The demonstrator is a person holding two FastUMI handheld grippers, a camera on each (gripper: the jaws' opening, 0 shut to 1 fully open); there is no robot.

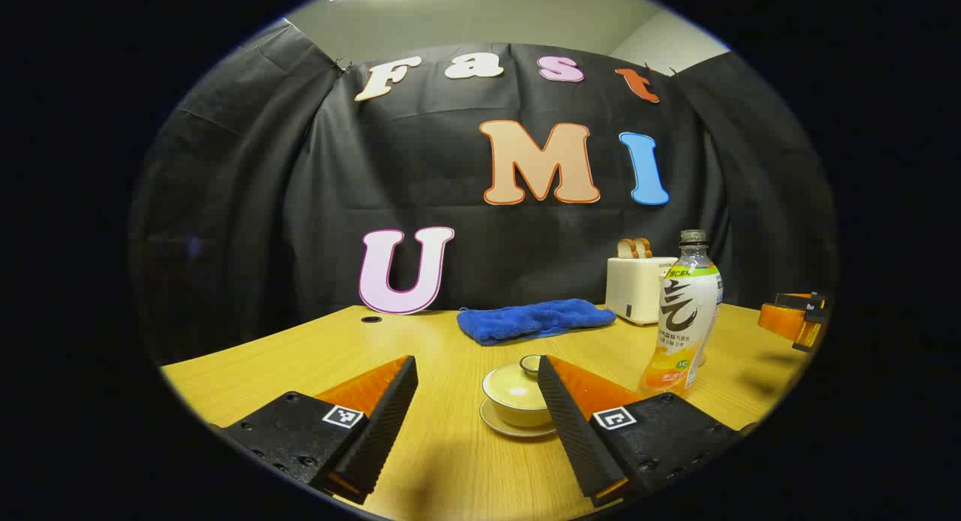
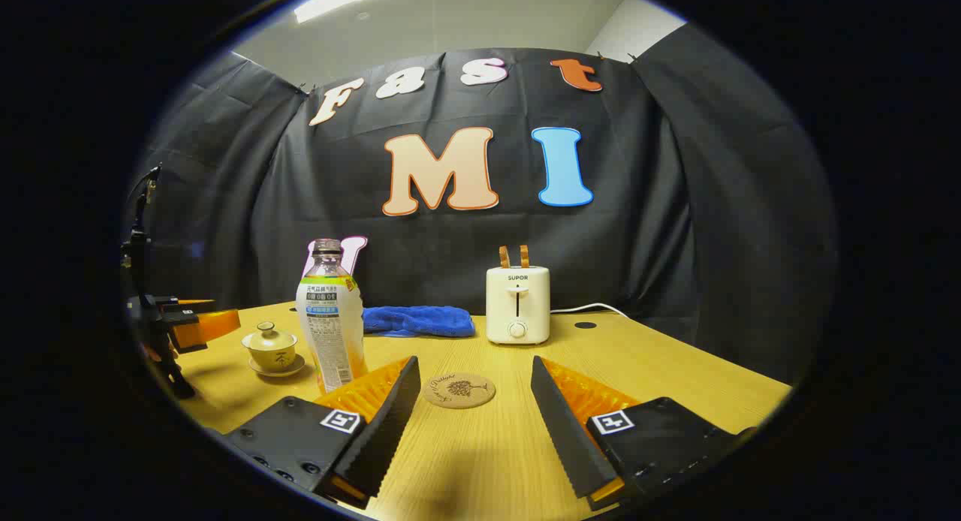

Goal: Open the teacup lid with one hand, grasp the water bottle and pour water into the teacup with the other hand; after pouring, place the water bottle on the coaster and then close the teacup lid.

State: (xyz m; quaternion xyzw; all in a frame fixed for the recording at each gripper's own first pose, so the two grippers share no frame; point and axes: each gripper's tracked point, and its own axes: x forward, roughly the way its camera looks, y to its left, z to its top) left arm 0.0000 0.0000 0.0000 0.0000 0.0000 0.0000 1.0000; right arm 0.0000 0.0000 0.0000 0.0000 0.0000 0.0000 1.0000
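Task looks unstarted. Left tool (image 1: 474,401) wide, holding nothing, low over the worktop (image 1: 300,363); teacup (image 1: 516,401) on its saucer sits just ahead between the fingers, nearer the right one, lid (image 2: 269,331) still on. Bottle (image 1: 687,318) stands upright at 2 o'clock of the cup, uncapped as far as I can tell, not gripped. Right tool (image 2: 474,408) wide too, empty; coaster (image 2: 459,390) dead ahead at 12 o'clock between its fingers, bare. In the right gripper view the bottle is at 10 o'clock, cup beyond it. Left to do: lid off, grasp, pour, bottle to coaster, lid back. Towel (image 1: 534,320) and toaster (image 2: 517,305) at the back.
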